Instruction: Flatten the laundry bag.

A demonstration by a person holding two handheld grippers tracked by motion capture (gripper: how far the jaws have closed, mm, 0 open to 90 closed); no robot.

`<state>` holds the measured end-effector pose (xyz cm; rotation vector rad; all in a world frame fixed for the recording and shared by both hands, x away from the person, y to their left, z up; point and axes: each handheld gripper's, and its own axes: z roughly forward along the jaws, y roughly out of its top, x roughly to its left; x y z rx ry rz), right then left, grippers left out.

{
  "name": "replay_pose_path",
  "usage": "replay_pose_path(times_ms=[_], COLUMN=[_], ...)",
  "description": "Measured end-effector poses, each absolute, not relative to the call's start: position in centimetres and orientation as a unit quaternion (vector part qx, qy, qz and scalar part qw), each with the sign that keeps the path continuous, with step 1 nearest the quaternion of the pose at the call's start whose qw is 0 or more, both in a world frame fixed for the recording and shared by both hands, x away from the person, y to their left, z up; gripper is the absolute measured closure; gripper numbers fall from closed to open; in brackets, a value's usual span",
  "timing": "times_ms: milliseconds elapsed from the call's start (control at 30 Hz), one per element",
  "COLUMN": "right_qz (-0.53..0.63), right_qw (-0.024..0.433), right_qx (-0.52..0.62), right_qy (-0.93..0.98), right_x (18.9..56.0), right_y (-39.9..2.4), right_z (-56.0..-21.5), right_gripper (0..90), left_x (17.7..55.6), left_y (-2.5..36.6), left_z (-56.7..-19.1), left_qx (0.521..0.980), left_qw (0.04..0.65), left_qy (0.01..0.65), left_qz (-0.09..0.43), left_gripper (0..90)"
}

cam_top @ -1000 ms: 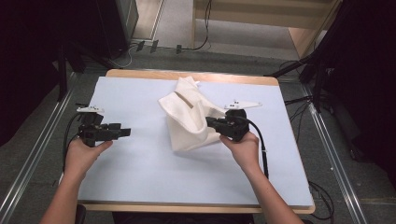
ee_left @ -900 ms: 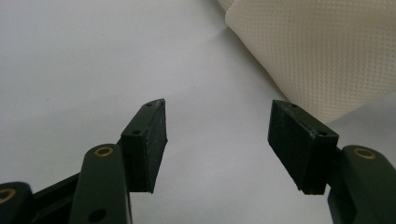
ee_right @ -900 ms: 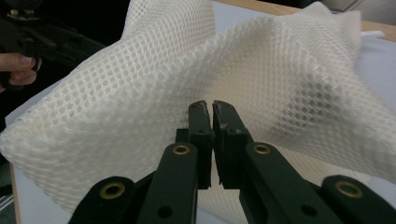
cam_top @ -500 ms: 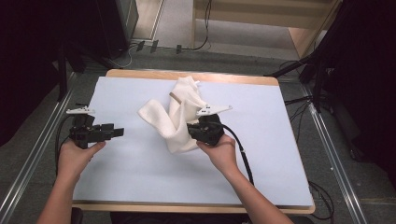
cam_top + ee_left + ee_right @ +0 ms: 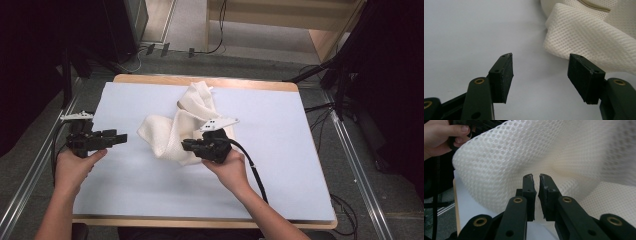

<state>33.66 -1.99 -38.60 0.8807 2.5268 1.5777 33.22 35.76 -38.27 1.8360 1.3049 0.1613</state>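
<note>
On the table (image 5: 300, 200) there are two grippers and one white mesh cloth (image 5: 170, 132). The near strip of the table, in front of both hands, is bare, and so is the whole right part up to its edge. The left gripper (image 5: 120, 137) stands at the left side with its jaws wide apart and nothing between them; the cloth's left end is just beyond them. The right gripper (image 5: 186, 145) is at the cloth's near edge; its jaws have just been opening, a narrow gap shows between them, and they point at the mesh without pressing it. The cloth lies crumpled near the middle and reaches to the far wooden edge.
</note>
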Motion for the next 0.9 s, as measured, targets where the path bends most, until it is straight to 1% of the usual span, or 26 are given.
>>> replay_pose_path(times_ms=[133, 167, 333, 400, 500, 567, 733, 900], right_qz=[0.508, 0.503, 0.483, 0.474, 0.457, 0.449, 0.434, 0.427], right_qw=[0.024, 0.034, 0.052, 0.052, 0.056, 0.061, 0.07, 0.07], right_qx=[0.289, 0.295, 0.315, 0.326, 0.336, 0.338, 0.347, 0.355], right_qy=[0.811, 0.812, 0.815, 0.816, 0.822, 0.825, 0.828, 0.828], right_x=[33.2, 33.1, 33.9, 34.2, 34.5, 34.5, 34.7, 35.0], right_y=[-3.5, -4.6, -7.0, -7.9, -8.8, -9.3, -10.7, -11.1], right_z=[-38.2, -38.1, -39.1, -39.7, -40.4, -40.8, -41.4, -41.9], right_gripper=[83.8, 82.8, 80.1, 79.2, 77.5, 76.6, 74.7, 74.1], left_x=[33.5, 33.8, 34.2, 34.3, 34.4, 34.4, 34.6, 35.9], left_y=[35.2, 34.9, 34.5, 34.8, 35.4, 36.5, 38.7, 38.7], left_z=[-38.0, -37.6, -36.5, -36.5, -36.7, -36.9, -37.2, -38.2], left_qx=[0.746, 0.748, 0.75, 0.751, 0.748, 0.743, 0.727, 0.727], left_qw=[0.419, 0.42, 0.433, 0.427, 0.423, 0.418, 0.424, 0.416], left_qy=[0.513, 0.509, 0.494, 0.497, 0.505, 0.515, 0.533, 0.538], left_qz=[0.064, 0.067, 0.079, 0.086, 0.081, 0.087, 0.085, 0.089], left_gripper=[37.3, 35.9, 35.3, 36.7, 36.8, 36.6, 34.1, 31.5])
